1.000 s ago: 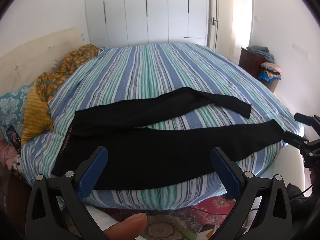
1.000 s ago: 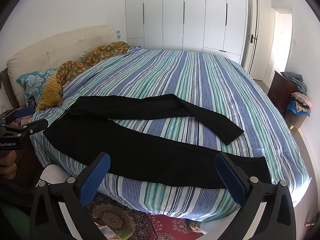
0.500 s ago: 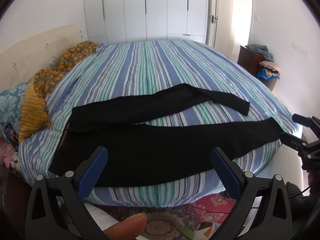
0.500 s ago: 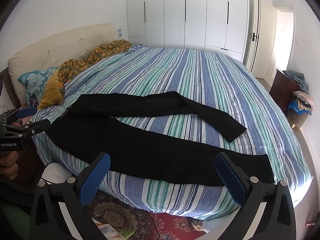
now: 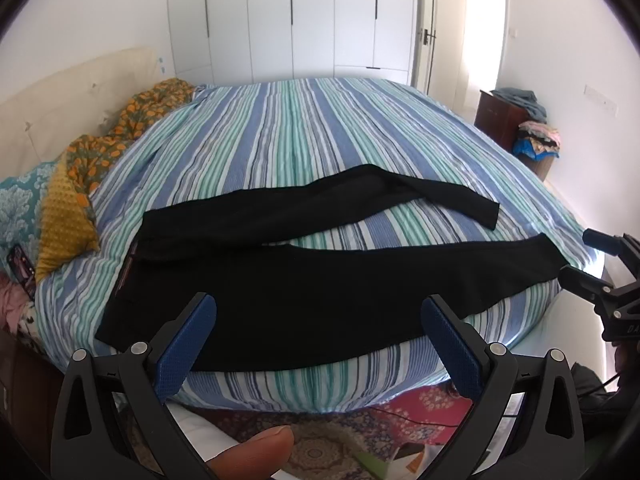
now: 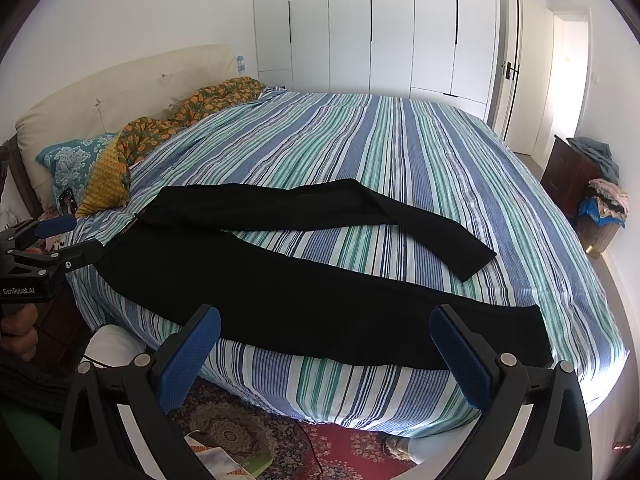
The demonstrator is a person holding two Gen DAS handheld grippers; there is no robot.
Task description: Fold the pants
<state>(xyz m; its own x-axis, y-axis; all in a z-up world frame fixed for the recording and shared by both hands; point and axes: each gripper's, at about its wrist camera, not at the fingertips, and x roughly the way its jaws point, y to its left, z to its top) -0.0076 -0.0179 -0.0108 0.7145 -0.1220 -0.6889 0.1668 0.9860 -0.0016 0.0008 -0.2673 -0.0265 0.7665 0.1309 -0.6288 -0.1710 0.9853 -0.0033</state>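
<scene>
Black pants (image 5: 304, 288) lie spread flat on a striped bed (image 5: 304, 128), waistband to the left, legs splayed to the right. The near leg runs along the bed's front edge; the far leg angles away. They also show in the right wrist view (image 6: 320, 292). My left gripper (image 5: 318, 320) is open and empty, in front of the near leg's middle. My right gripper (image 6: 324, 332) is open and empty, in front of the near leg toward its cuff. Each gripper appears in the other's view: the right one (image 5: 592, 264) near the cuff, the left one (image 6: 68, 240) near the waistband.
Pillows and an orange floral blanket (image 6: 168, 136) lie at the headboard on the left. A patterned rug (image 6: 280, 448) and papers lie on the floor below the bed edge. A dark cabinet with piled clothes (image 6: 592, 184) stands at right. White wardrobes (image 6: 372, 28) fill the far wall.
Both grippers have drawn slightly nearer and lower toward the bed's front edge. The pants have not moved. Both stay open.
</scene>
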